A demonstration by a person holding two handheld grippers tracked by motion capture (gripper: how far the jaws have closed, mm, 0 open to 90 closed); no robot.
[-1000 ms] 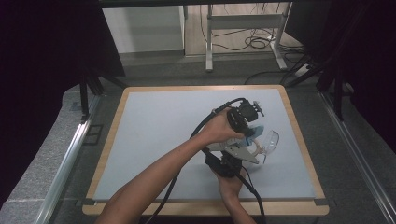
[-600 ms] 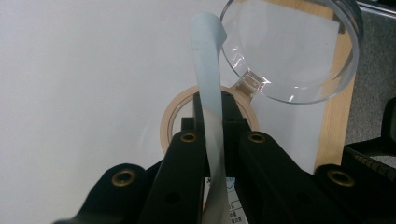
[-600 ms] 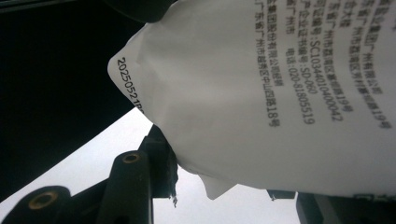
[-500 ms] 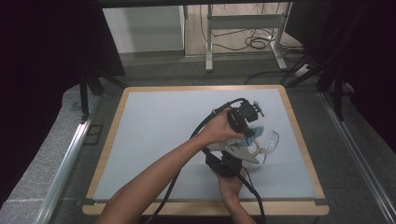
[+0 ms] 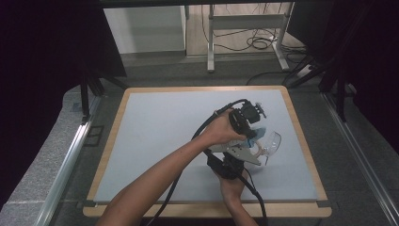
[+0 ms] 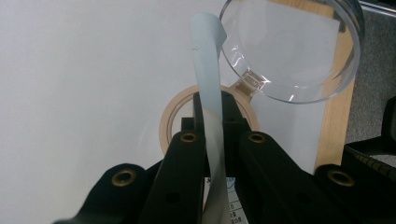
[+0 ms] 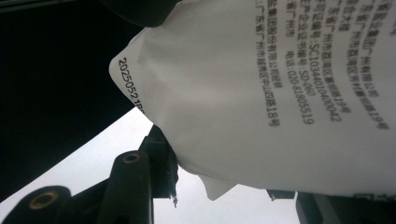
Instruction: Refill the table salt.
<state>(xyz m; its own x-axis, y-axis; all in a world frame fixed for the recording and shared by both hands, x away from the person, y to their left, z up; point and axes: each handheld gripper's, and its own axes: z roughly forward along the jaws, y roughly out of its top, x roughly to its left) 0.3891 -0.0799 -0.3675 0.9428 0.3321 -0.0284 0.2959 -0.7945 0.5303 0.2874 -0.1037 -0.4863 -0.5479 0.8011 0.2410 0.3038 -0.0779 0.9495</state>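
white plastic packet (image 7: 280,93) is sitting pinched between both tongs just beside the clear glass (image 6: 299,51): left gripper (image 6: 212,116) is squeezing its edge, right gripper (image 7: 219,182) is clamping its printed body.

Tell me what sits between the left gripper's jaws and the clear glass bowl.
In the left gripper view, a pale strip rises from the left gripper to the glass bowl; a tape roll lies on the table beneath.
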